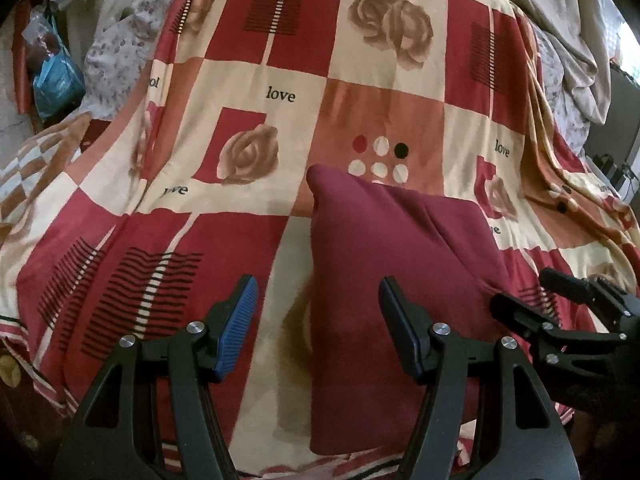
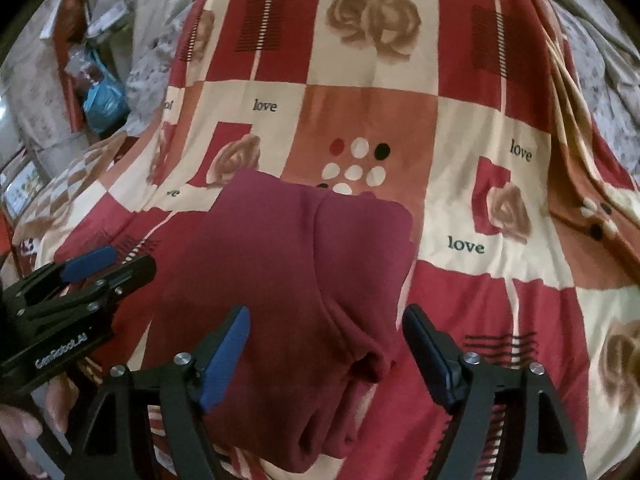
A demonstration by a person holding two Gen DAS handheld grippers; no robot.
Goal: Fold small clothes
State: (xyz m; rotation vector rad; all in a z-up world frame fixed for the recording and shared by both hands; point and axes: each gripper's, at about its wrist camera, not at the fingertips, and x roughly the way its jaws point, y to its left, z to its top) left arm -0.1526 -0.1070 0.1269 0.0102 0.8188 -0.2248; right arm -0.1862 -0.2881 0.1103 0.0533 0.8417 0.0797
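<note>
Lying in the lower centre of both views, the maroon garment [image 1: 400, 264] rests flat on the patterned bedspread [image 1: 260, 80], already doubled over, with a raised crease running down its middle in the right wrist view and a small puckered bunch near the lower centre. We judge it light, soft and limp, likely to sag or slide on the smooth spread unless taken by an edge or corner; the near hem, between the two tools, looks the best place to pinch. The left gripper [image 1: 318, 320] stands with its jaws apart above the cloth's left edge, its blue pads [image 1: 240, 320] touching nothing. The right gripper [image 2: 326, 356] is likewise released, its jaws straddling the bunched fold without pressing it. Each tool shows in the other's view, low at the frame's side. The garment's near hem is cut off by the frame's bottom edge, we cannot tell what kind of garment it is, and the clutter in the upper left is too blurred to identify.
</note>
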